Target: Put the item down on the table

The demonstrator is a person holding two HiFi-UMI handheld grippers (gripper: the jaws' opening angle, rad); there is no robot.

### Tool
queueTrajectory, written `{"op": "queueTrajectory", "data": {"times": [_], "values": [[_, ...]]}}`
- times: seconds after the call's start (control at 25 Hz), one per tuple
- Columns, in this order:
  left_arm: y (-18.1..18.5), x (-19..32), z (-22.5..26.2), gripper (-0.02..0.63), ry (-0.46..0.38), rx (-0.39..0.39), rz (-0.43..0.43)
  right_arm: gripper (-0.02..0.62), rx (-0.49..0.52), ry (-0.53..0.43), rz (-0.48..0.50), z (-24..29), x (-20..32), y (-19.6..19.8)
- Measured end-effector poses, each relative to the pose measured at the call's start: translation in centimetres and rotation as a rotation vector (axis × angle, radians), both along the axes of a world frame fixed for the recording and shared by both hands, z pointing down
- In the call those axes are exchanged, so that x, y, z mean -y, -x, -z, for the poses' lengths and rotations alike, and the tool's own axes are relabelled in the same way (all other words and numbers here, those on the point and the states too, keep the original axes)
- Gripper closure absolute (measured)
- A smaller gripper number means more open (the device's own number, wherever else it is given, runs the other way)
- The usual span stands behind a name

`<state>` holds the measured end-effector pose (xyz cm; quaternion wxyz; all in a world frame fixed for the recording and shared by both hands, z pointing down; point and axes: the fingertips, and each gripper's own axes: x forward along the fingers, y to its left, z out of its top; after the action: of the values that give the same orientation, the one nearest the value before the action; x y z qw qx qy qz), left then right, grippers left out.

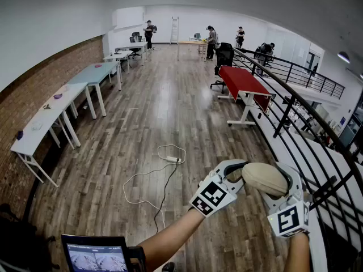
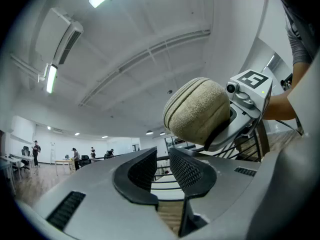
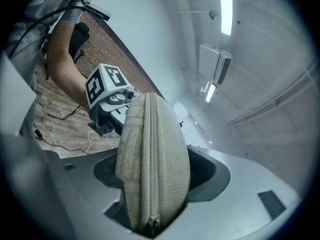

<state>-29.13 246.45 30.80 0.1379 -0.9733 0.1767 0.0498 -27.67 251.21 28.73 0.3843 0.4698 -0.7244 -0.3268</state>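
1 pouch (image 3: 152, 164), beige, zip closed, contents not visible. It's in mid-air above the wood floor (image 1: 153, 118), clamped between the right gripper (image 1: 278, 186) jaws, which stand wide around it. Left gripper (image 2: 161, 170) is just beside it, jaws a narrow slit apart, empty. 1 red bench (image 1: 244, 83) well ahead. At least 4 pale benches (image 1: 54, 109) along the brick wall (image 1: 34, 89).
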Motion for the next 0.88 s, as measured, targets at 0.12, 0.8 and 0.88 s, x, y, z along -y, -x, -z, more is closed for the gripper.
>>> {"op": "queueTrajectory", "data": {"times": [0.12,0.8,0.88], "values": [[0.5,0.3,-0.3,0.523,0.003,0.002,-0.002,0.291,-0.004,0.008,0.0,-0.4,0.3,0.5],[1.7,2.5,-2.0,0.523,0.009,0.038,-0.003,0.291,-0.011,0.036,-0.019,-1.9,2.3,1.8],[1.7,3.0,-2.7,0.525,0.003,0.056,0.005,0.291,-0.013,0.039,-0.019,-2.4,2.6,1.9]]}}
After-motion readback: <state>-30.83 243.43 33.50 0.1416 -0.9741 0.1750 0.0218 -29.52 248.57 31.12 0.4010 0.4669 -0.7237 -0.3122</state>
